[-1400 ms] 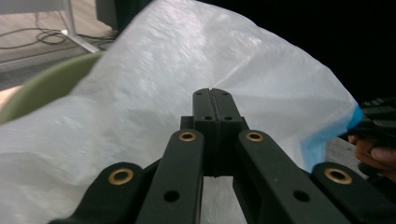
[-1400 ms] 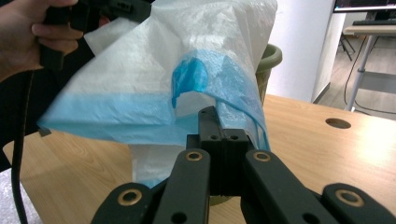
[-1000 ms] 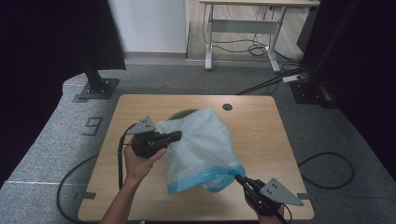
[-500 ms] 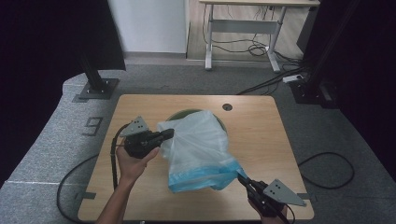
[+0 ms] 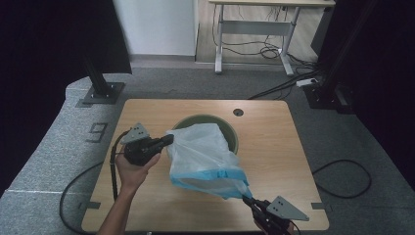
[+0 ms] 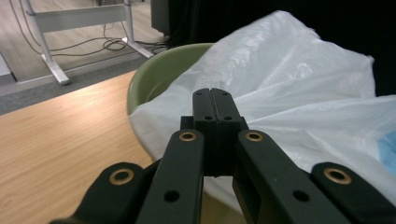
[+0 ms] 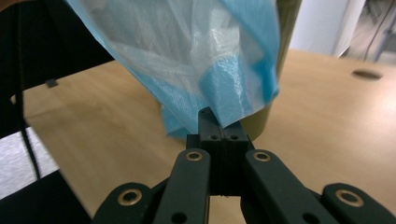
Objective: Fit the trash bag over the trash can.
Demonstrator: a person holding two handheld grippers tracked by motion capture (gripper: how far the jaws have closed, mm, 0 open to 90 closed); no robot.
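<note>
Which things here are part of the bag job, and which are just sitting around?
In the job:
plastic bag
green bin
left gripper, shut on the bag
right gripper, shut on the bag's blue edge

Just around:
white desk frame
floor cables
black stand base

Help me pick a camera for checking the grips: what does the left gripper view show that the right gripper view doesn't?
Left gripper view: the left gripper, jaws shut on the white edge of the plastic bag, the rim of the green bin and a white desk frame beyond. Right gripper view: the right gripper, shut on the bag's blue hem, and a round cable hole. Both share the bag, the bin and the wooden table.
</note>
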